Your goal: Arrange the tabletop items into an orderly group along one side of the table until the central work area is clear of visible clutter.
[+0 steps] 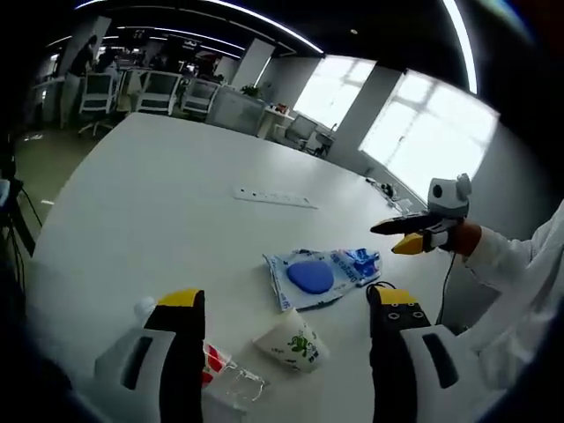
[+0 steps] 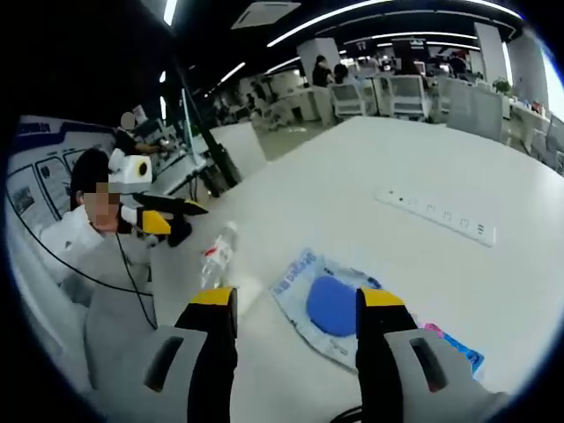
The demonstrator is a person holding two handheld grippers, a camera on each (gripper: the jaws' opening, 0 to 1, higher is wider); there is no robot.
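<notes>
An open office with ceiling light strips, desks and chairs lay behind the wide white counter (image 1: 159, 203) you worked over, and bright windows stood on one side. In the left gripper view your left claw (image 1: 286, 304) hung released above the counter's near edge, its yellow-tipped jaws apart with nothing between them. Between and just beyond them lay a flat packet with a blue oval (image 1: 310, 276), and nearer to you a tipped paper cup with a green print (image 1: 293, 342) and a clear plastic bottle (image 1: 225, 374) on its side beside the left jaw. A white power strip (image 1: 275, 197) lay farther out, well apart from these. In the right gripper view your right claw (image 2: 295, 304) was likewise released and empty, hanging over the same packet (image 2: 330, 304), with the bottle (image 2: 216, 254) near its left jaw and the power strip (image 2: 436, 214) beyond.
</notes>
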